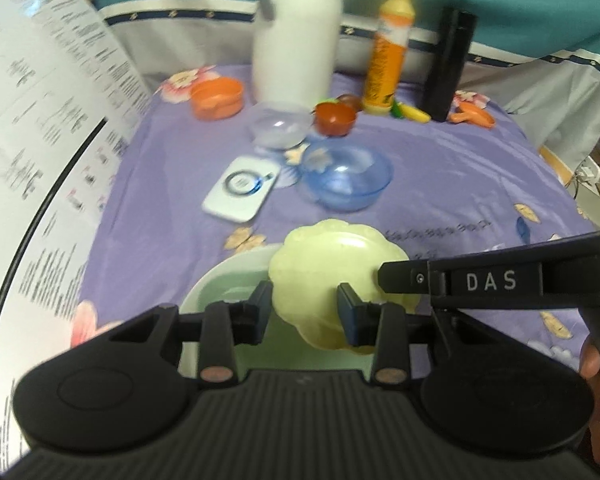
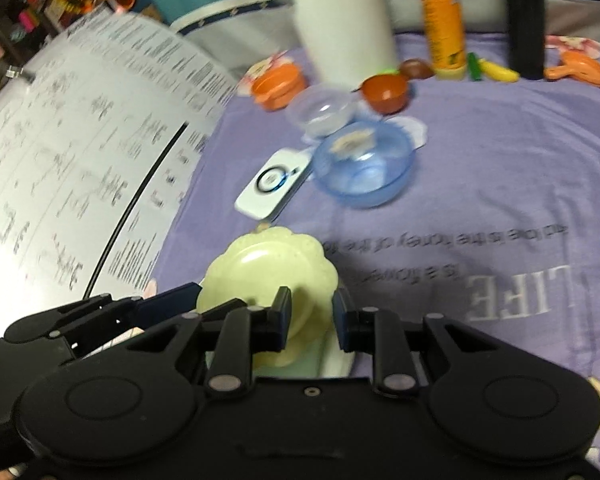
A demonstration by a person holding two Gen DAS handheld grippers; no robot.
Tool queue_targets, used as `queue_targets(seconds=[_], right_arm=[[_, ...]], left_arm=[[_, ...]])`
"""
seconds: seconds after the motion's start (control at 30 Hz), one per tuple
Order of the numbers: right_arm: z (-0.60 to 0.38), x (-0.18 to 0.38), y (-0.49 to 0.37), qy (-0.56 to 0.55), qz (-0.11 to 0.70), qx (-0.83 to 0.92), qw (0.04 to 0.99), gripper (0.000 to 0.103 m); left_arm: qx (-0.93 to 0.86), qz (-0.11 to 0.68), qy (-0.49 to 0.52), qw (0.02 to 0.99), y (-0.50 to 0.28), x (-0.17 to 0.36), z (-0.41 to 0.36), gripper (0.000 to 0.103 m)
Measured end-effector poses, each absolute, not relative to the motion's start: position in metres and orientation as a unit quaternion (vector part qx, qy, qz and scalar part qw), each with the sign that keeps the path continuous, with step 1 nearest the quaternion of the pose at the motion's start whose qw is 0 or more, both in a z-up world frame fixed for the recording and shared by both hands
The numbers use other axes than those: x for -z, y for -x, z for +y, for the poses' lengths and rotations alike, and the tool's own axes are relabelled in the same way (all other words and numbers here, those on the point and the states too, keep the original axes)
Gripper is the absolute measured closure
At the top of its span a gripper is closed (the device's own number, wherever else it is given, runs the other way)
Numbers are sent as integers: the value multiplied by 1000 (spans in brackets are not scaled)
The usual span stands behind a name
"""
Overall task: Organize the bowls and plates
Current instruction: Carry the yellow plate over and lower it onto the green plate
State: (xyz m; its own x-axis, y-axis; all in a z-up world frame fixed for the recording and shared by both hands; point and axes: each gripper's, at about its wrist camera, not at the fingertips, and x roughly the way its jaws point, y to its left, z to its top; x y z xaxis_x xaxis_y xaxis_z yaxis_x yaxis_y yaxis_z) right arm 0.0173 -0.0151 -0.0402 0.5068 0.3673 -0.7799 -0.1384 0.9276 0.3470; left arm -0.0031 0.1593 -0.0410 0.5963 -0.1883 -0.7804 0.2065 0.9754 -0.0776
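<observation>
A pale yellow scalloped plate (image 1: 332, 264) lies tilted over a white-green plate (image 1: 236, 280) on the purple cloth. My left gripper (image 1: 305, 312) is open, its fingers on either side of the yellow plate's near edge. My right gripper (image 2: 311, 316) is open too, its fingers astride the yellow plate (image 2: 268, 268) from the right; its finger (image 1: 420, 278) shows in the left wrist view beside the plate. A blue clear bowl (image 1: 346, 178), a clear bowl (image 1: 280, 126), a brown bowl (image 1: 336, 118) and an orange bowl (image 1: 218, 98) stand farther back.
A white power bank (image 1: 242, 188) lies left of the blue bowl. A white bottle (image 1: 296, 32), an orange bottle (image 1: 390, 52) and a black flask (image 1: 450, 64) stand at the back. A printed white sheet (image 1: 32, 152) curves up on the left. Toy food (image 1: 410, 112) and an orange scoop (image 1: 474, 114) lie at the back right.
</observation>
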Motion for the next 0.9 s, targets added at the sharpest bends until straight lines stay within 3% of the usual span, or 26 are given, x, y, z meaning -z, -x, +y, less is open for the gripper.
queue_targets(seconds=[0.9], right_arm=[[29,88,-30,-79,534,-157,827,79]], left_arm=[[111,487,6,866,0,90,191,68]])
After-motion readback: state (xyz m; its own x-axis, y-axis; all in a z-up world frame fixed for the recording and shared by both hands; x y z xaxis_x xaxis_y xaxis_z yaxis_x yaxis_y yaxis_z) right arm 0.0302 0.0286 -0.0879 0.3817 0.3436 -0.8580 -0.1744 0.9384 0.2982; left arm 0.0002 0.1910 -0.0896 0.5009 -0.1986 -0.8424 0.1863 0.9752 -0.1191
